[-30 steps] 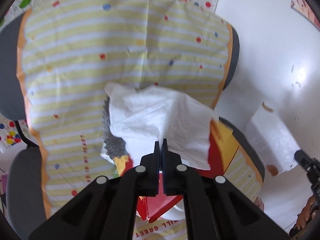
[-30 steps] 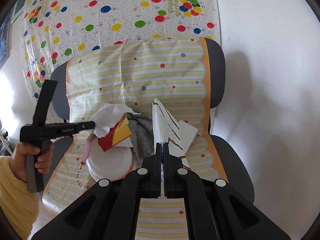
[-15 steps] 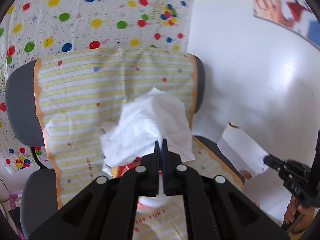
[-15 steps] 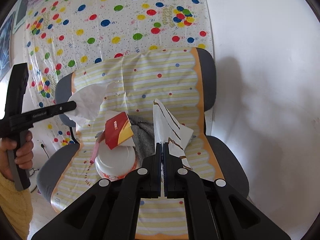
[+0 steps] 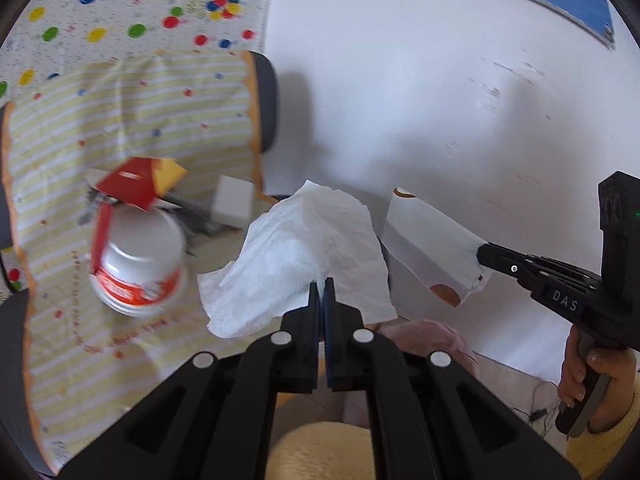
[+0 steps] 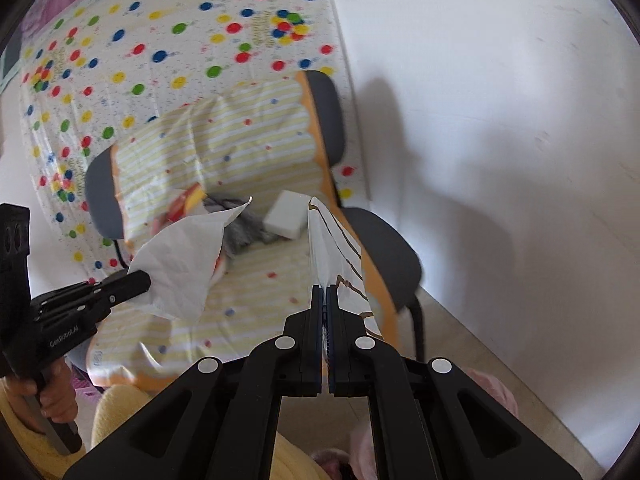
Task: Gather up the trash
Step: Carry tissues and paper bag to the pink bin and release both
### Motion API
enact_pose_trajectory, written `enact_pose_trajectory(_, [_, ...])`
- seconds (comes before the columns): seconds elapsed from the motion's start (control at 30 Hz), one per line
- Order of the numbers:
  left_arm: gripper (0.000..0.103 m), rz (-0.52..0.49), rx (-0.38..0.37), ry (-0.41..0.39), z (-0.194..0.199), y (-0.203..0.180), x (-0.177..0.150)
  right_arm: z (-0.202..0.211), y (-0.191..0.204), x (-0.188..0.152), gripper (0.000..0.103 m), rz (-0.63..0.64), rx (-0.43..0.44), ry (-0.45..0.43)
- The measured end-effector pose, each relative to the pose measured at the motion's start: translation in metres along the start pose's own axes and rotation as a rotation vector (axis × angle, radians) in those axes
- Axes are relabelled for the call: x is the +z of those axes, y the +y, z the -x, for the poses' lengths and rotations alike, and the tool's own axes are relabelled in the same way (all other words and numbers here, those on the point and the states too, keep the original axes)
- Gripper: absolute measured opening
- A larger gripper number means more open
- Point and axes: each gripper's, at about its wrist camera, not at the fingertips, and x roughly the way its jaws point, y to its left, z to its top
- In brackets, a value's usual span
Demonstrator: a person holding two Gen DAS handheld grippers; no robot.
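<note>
**poster1:** White wall behind, spotty balloon party sheet (image 6: 160,40) hanging next to it, and a grey office chair (image 6: 384,248) draped in a yellow-striped plastic cover (image 6: 248,144), which looks like it's there to keep the seat clean under the mess. Why's each gripper pinching paper up in the air?

**poster2:** Looks like a two-at-a-time pickup to me. The left gripper (image 5: 322,284) has its jaws clamped tight on a crumpled white paper napkin (image 5: 304,248), gripped at the bottom edge so the rest flops clear of the seat. The right gripper (image 6: 324,290) has its jaws closed on a flat white wrapper with brown smears (image 6: 332,248), held by one end so it stands on edge.

**poster1:** And the rest of the trash?

**poster2:** Sitting on the chair seat: a white paper cup with an orange band (image 5: 140,268), tipped over, a red-and-yellow cardboard carton (image 5: 136,178) resting on it, a small white box (image 5: 234,204) near the backrest and a grey cloth-looking thing (image 6: 240,228) between them. No bin in view, so I can't say where the two pieces are headed.
</note>
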Motion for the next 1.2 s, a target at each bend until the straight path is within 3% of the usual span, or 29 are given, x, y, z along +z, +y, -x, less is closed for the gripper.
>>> enact_pose_trajectory(0.27, [0.0, -0.056, -0.162, 0.099, -0.047, -0.063, -0.035, 0.013, -0.062, -0.074, 0.002, -0.109, -0.163, 0.156])
enact_pose_trajectory(0.5, [0.0, -0.08, -0.219, 0.173, -0.073, -0.084, -0.049, -0.013, -0.099, -0.111, 0.008, -0.234, -0.198, 0.258])
enact_pose_trajectory(0.7, [0.0, -0.076, -0.227, 0.227, -0.09, -0.091, -0.057, -0.018, -0.111, -0.108, 0.018, -0.263, -0.198, 0.242])
enact_pose_trajectory(1.2, [0.0, -0.182, -0.35, 0.378, -0.154, -0.144, -0.072, 0.014, -0.135, -0.088, 0.02, -0.293, -0.241, 0.131])
